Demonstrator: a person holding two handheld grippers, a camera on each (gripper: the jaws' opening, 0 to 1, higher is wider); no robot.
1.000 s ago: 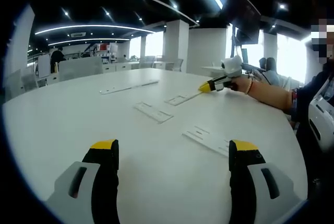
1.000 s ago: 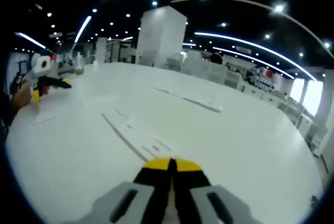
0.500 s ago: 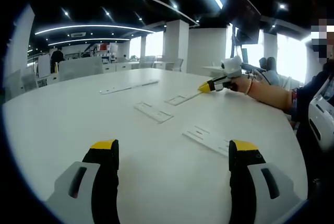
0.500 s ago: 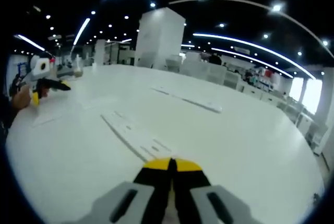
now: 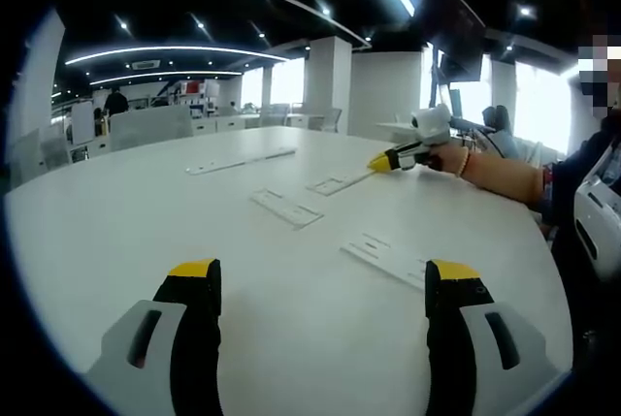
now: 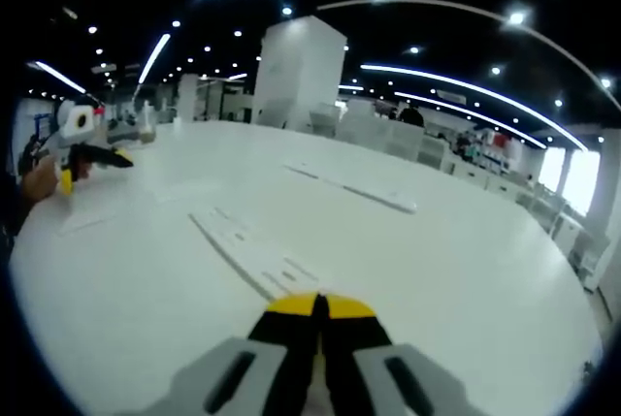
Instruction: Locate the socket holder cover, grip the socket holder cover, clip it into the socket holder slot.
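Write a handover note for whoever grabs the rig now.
Left gripper: open, hovering over the white table, holding nothing.
Right gripper: shut, tips at the near end of a flat white strip; can't tell if it grips anything.
Flat white parts lie apart on the table: nearest plate, middle one, long strip.
Nothing visibly clipped yet; pick up the cover and clip it in.

An open-plan office: a broad white desk point(image 5: 291, 280), white columns point(image 6: 296, 72) at 12 o'clock, rows of chairs point(image 5: 146, 125), ceiling strip lights point(image 6: 456, 81), a wall monitor point(image 5: 454, 33) at 1 o'clock
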